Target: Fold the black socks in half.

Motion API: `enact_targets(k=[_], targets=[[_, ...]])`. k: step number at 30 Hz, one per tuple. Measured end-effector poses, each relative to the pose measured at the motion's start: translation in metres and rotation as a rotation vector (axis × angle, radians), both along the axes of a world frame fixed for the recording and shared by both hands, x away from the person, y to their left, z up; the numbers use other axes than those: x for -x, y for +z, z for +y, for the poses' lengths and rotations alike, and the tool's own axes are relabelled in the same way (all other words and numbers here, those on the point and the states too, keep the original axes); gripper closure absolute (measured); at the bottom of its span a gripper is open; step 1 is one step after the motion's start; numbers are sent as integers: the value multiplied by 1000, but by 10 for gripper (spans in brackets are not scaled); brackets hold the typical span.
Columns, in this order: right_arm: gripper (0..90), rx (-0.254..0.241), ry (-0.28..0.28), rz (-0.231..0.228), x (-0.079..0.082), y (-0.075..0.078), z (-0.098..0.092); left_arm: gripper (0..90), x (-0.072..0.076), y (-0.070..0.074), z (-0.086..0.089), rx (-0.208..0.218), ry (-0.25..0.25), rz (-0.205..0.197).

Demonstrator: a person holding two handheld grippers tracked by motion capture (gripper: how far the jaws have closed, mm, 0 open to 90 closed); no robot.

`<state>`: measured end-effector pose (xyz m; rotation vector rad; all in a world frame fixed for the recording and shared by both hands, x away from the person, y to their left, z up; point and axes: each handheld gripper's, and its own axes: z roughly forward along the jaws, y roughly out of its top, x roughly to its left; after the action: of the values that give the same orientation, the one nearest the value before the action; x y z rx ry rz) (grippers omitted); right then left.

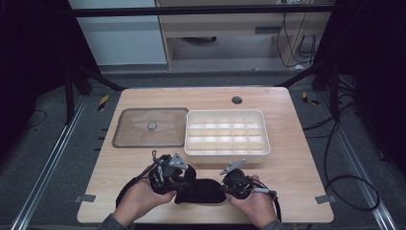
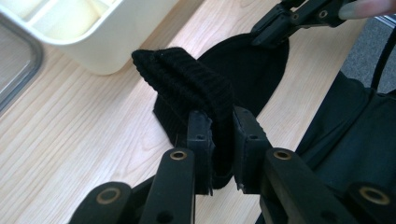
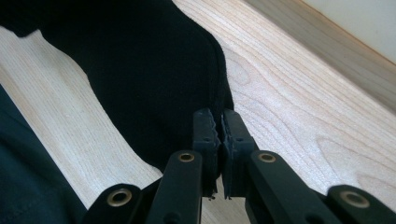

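Note:
A black sock (image 1: 201, 190) lies on the wooden table near its front edge, stretched between my two grippers. My left gripper (image 1: 183, 178) is shut on the sock's ribbed cuff (image 2: 187, 79), which is lifted off the table and folded back over the jaws of that gripper (image 2: 223, 122). My right gripper (image 1: 225, 188) is shut on the thin edge of the sock (image 3: 149, 70) at its other end, low on the tabletop, and the fabric is pinched between its pads (image 3: 220, 125). The right gripper (image 2: 285, 21) also appears beyond the sock in the left gripper view.
A white box (image 1: 224, 112) divided into several compartments stands just behind the grippers. Its clear lid (image 1: 143, 139) lies flat to the left of it. A round hole (image 1: 236, 100) is in the table's far edge. Bare wood lies to either side of the hands.

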<state>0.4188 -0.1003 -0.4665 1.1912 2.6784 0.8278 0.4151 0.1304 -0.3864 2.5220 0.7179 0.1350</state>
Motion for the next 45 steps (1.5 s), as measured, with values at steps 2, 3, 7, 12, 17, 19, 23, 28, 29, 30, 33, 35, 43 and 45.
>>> enact_targets(k=[2, 3, 7, 12, 17, 19, 23, 28, 29, 30, 33, 35, 43, 45], targets=[[863, -10, -6, 3, 0, 0, -1, 786, 2, -3, -6, 2, -8, 3], [863, -10, -6, 3, 0, 0, -1, 786, 2, -3, -6, 2, -8, 3], [863, -23, -10, 6, -1, -2, -3, 786, 3, -7, -14, 14, -19, 8], [863, -26, -17, 7, -1, -4, -2, 786, 5, -8, -22, 38, -34, 10], [863, -35, -22, 13, 0, -6, -3, 785, 8, -10, -31, 55, -45, 5], [863, -38, -22, 14, 1, -7, -3, 785, 9, -15, -39, 38, -51, 0], [858, -41, -21, 10, 1, -8, -3, 784, 6, -25, -43, 15, -44, 3], [808, -48, -20, 4, 2, -8, -4, 784, 5, -34, -46, 10, -37, 14], [759, -50, -23, 0, 2, -7, -5, 784, 5, -36, -47, 7, -35, 17], [747, -50, -28, -7, 3, -7, -5, 784, 5, -37, -47, 9, -33, 20], [711, -51, -31, -12, 5, -6, -7, 784, 4, -40, -48, 9, -28, 26], [690, -50, -34, -10, 6, -6, -9, 783, 3, -42, -48, 7, -30, 32], [811, -63, -38, 5, 7, -8, -11, 779, 3, -53, -53, 33, -14, 47], [812, -70, -36, 3, 6, -9, -12, 779, 3, -55, -55, 41, -15, 45]])
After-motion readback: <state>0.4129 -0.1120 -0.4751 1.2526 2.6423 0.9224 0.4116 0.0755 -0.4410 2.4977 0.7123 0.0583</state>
